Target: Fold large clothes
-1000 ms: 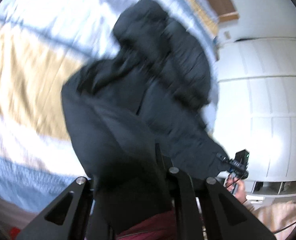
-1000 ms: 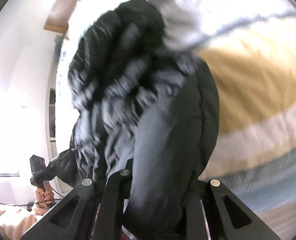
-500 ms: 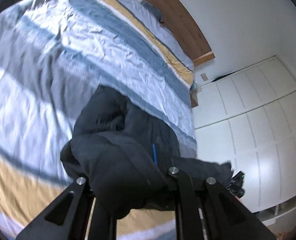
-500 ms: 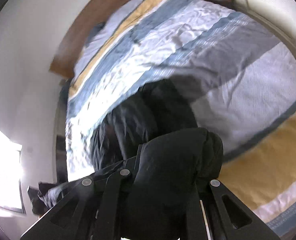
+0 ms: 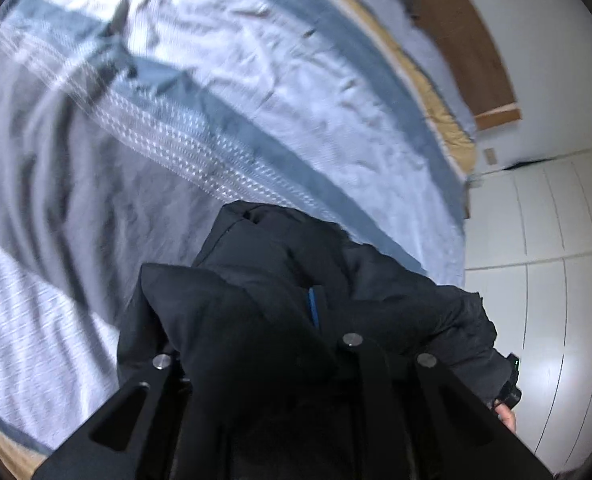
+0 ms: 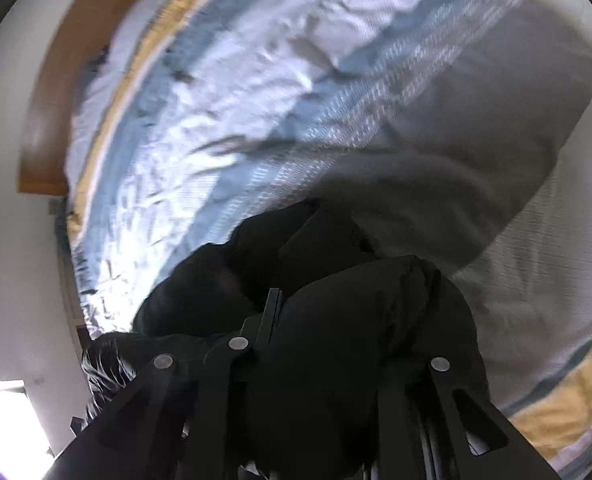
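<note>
A large black padded jacket (image 5: 376, 280) hangs in a bunch over the striped bedcover (image 5: 216, 80). Its fabric fills the gap of my left gripper (image 5: 256, 340) and hides the fingertips; the jaws are opening slightly with the cloth still between them. In the right wrist view the same jacket (image 6: 256, 248) bulges between the fingers of my right gripper (image 6: 344, 320), whose jaws are likewise opening a little around it. A fur-like trim (image 6: 100, 364) shows at the lower left. The right gripper (image 5: 510, 384) and a hand (image 5: 506, 416) peek past the jacket's far end.
The bed's blue, white, grey and yellow striped cover (image 6: 256, 120) spreads ahead, with a wooden headboard (image 5: 456, 40) at its far end. White wardrobe doors (image 5: 556, 260) stand to the right of the bed. A bright window (image 6: 0, 420) lies at the left.
Both grippers have swept along the bed toward the headboard with the jacket. The jacket now hangs lower and more bunched, over the grey and blue stripes rather than the yellow one.
</note>
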Available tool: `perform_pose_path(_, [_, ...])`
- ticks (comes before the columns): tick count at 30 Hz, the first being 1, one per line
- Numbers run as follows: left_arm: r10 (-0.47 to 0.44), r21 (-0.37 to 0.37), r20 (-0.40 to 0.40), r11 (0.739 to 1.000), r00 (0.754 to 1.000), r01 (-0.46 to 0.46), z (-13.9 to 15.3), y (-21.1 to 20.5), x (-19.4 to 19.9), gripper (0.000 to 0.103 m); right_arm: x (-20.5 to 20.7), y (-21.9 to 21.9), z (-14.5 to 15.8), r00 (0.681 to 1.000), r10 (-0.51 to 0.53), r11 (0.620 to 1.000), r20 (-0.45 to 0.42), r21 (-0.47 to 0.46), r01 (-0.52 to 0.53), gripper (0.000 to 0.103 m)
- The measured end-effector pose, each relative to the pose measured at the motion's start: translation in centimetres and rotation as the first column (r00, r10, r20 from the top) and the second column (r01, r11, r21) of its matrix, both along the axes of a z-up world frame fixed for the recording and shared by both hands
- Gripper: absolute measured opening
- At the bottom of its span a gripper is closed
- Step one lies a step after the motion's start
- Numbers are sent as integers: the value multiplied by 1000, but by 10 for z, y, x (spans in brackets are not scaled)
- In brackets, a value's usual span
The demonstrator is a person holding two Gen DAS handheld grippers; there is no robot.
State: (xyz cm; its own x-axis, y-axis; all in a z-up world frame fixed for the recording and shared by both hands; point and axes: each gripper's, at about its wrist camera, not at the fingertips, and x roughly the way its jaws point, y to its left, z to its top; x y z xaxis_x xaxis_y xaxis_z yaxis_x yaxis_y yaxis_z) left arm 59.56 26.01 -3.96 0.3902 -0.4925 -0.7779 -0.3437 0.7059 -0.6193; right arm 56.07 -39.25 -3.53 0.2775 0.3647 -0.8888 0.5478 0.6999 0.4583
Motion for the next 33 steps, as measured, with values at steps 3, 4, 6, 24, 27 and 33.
perform_pose_path(3, [-11,-10,-45,1000,999,10,-28,-8,18,16,14,-1,-23,999,-24,1000,-28,14,24,26])
perform_pose_path(4, [-8,-23,-56,1000,998,6,-35,-9,21,16,16,-1,-27,999,-28,999,-30,16,29,30])
perform_pose_path(6, [9,-58,-68,998,998,-13,-41,-7,23,16,20,-1,-34,999,-42,999,-25,32,43,41])
perform_pose_path(24, [397,-482,10,806,918,-343,15,78,-7,59,22,-8,18,976,-122,985,181,141,97,84])
perform_pose_path(27, [363,-383,38,866,931,-322,41,77,-13,59,16,-2,37,967,-91,991,238,121,64,84])
perform_pose_path(33, [206,-118,98,974,974,-194,82,40,-31,59,1,16,81,937,58,998,345,-27,-52,84])
